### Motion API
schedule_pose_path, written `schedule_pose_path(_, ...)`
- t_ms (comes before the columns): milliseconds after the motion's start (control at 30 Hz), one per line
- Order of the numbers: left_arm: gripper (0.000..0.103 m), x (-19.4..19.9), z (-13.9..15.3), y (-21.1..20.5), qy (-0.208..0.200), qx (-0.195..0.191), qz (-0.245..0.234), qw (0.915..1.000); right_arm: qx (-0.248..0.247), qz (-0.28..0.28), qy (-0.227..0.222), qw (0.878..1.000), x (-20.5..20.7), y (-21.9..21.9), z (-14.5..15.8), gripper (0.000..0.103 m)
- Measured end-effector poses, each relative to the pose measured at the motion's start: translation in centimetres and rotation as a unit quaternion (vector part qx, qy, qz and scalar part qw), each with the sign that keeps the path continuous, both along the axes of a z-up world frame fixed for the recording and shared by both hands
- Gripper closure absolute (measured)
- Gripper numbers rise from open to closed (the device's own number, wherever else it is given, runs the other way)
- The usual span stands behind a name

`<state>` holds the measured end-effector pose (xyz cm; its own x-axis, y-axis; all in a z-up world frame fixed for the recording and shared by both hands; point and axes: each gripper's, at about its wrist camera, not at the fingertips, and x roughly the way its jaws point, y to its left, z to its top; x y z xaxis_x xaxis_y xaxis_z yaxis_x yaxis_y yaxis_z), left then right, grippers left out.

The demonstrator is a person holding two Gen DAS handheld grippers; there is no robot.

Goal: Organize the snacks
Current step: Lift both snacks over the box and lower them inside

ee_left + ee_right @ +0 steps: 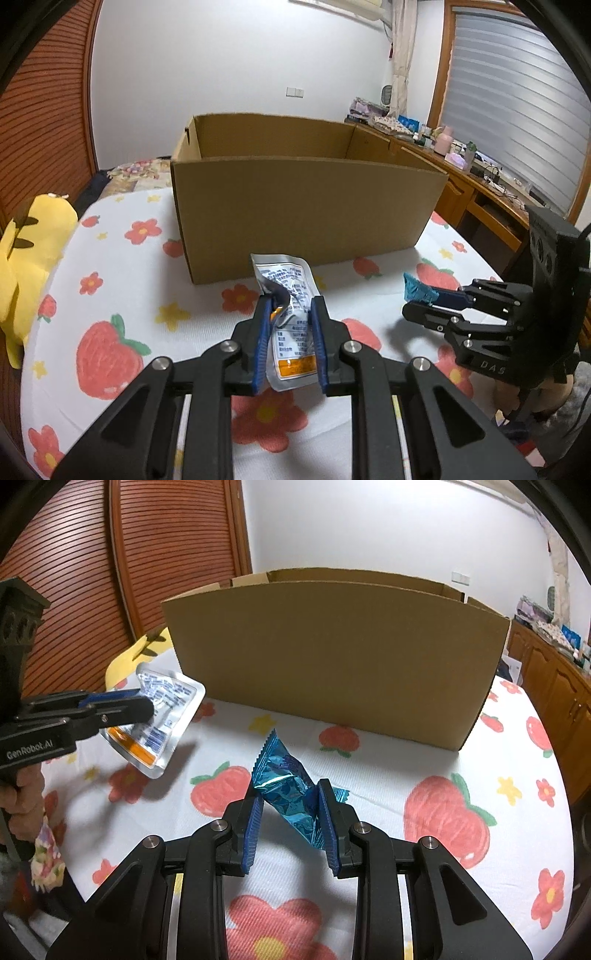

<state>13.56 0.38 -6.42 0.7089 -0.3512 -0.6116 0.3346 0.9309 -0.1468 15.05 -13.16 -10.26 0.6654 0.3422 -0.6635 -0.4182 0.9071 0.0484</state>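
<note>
Both claws are loaded. Left claw (290,314) is clamped narrow on a silver-white printed foil pouch with an orange band (291,321), and the right claw (290,801) is closed part-way on a crinkled blue metallic foil wrapper (288,794). Each snack hangs clear of the strawberry-and-flower patterned bedsheet (122,258), just in front of the near wall of the open brown cardboard box (306,206), which stands on the bed.

Judging from this, the near wall is the main hazard: it rises well above both packets, so a forward push without enough lift would jam a packet against the cardboard or shove the box back. The blue wrapper is slippery and pinched only across its middle, so it could twist or slide out during a swing. Releasing the 2 together could also bring the claws into each other over the box.

The pouch's long axis runs along the left claw's fingers, orange end toward the camera and crumpled end toward the box. The wrapper lies diagonally across the right claw, 1 serrated end pointing up and left toward the box.
</note>
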Motion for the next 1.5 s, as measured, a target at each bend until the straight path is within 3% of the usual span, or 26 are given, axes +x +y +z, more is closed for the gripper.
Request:
schedule_pose_path(300,0.085,0.1,3.5,-0.1,-0.038,-0.006,-0.002,0.9992,0.011,-0.001,-0.009,1.000,0.1,-0.4,1.0,0.075)
schedule_pose_path(567,0.085,1.6,7.2,-0.2,-0.078,-0.002,-0.001,0.9970,0.028,0.000,-0.059,0.998,0.5,-1.2,6.5,0.075)
schedule_pose_path(733,0.085,3.2,9.1,0.0,-0.084,-0.019,-0.002,0.9963,0.022,-0.002,-0.095,0.995,1.6,-1.4,9.8,0.075)
schedule_pose_path(967,0.085,5.2,11.2,0.2,-0.099,-0.015,0.009,0.9949,0.010,-0.015,-0.110,0.994,4.1,-2.0,11.9,0.075)
schedule_pose_path(1233,0.085,7.5,11.5,0.0,-0.101,0.010,0.019,0.9947,-0.001,-0.023,-0.102,0.995,6.4,-2.4,12.2,0.075)
schedule_pose_path(1500,0.085,10.4,9.8,0.4,-0.076,0.013,0.041,0.9962,-0.006,-0.028,-0.088,0.996,8.2,-2.4,11.6,0.075)
